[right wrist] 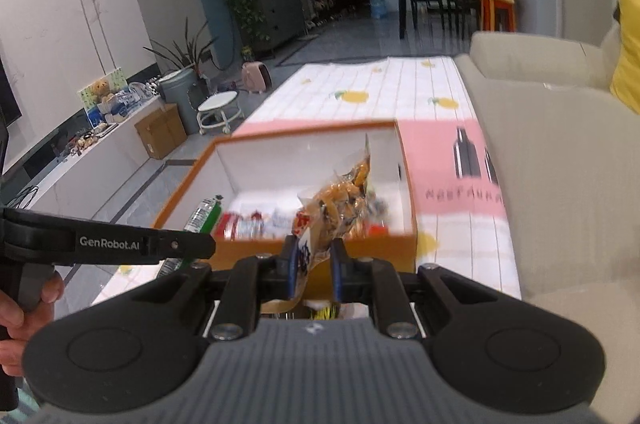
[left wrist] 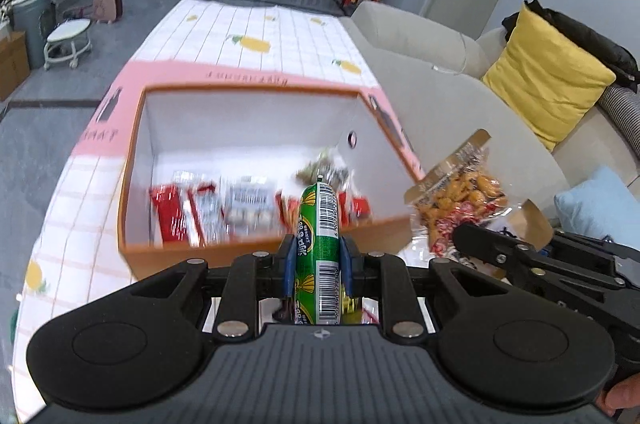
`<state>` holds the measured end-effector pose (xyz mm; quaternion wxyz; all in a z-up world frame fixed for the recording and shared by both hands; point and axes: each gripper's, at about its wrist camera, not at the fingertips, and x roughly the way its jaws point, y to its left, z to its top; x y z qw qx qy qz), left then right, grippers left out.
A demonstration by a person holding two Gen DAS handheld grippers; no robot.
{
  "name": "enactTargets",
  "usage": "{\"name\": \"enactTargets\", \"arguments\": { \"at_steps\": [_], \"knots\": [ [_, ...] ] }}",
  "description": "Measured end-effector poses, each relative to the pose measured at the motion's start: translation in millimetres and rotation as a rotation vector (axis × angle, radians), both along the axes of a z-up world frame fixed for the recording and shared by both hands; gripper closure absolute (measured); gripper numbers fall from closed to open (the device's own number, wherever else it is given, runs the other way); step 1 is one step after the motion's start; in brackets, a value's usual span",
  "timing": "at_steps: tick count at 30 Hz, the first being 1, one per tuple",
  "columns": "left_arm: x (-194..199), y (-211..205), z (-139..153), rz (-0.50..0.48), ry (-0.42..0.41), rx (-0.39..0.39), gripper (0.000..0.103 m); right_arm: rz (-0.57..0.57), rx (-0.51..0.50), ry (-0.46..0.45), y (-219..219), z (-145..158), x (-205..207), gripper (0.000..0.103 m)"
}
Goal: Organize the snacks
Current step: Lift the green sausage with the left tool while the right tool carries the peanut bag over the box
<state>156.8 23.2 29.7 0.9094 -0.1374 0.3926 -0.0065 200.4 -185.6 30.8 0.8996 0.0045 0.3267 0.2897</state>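
My left gripper [left wrist: 317, 251] is shut on a green sausage stick [left wrist: 318, 224] that stands up between its blue pads, just before the near wall of an orange box [left wrist: 256, 92]. Inside the white-lined box lie several red and white snack packets [left wrist: 208, 204]. My right gripper [right wrist: 314, 256] is shut on a clear bag of orange snacks [right wrist: 344, 200], held over the box's [right wrist: 192, 180] near edge. The same bag [left wrist: 460, 192] shows at the right of the left wrist view, and the green stick [right wrist: 204, 214] shows at the left of the right wrist view.
The box sits on a table under a white checked cloth with lemon prints [left wrist: 256, 32]. A beige sofa [left wrist: 440, 72] with a yellow cushion [left wrist: 548, 76] runs along the right. A small white stool [right wrist: 218, 110] and a cardboard carton [right wrist: 160, 132] stand on the floor at left.
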Motion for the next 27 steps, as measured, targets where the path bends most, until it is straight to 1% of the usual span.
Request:
{"name": "enactTargets", "arguments": {
  "at_steps": [4, 7, 9, 13, 16, 22, 27],
  "knots": [
    [16.4, 4.3, 9.1, -0.002, -0.013, 0.020, 0.079, 0.014, -0.006, -0.036, 12.8, 9.6, 20.6, 0.090],
    [27.1, 6.8, 11.5, -0.007, -0.013, 0.041, 0.079, 0.017, -0.001, -0.036, 20.9, 12.6, 35.9, 0.090],
    [35.8, 10.0, 9.7, -0.010, -0.003, 0.040, 0.079, 0.019, -0.007, -0.039, 26.8, 13.7, 43.9, 0.090],
    [53.9, 16.3, -0.1, -0.019, 0.037, 0.012, 0.079, 0.028, -0.025, -0.035, 38.4, 9.5, 61.2, 0.090],
    [67.8, 18.9, -8.1, -0.023, 0.070, 0.009, 0.079, 0.036, -0.049, -0.023, 45.6, 3.4, 72.5, 0.090],
    [94.6, 20.7, -27.5, -0.041, 0.133, 0.008, 0.079, 0.062, -0.131, -0.002, 62.6, -15.8, 94.3, 0.090],
    [119.0, 25.9, -44.5, -0.038, 0.185, -0.020, 0.079, 0.082, -0.202, 0.005, 76.4, -31.6, 109.3, 0.091]
  ]
}}
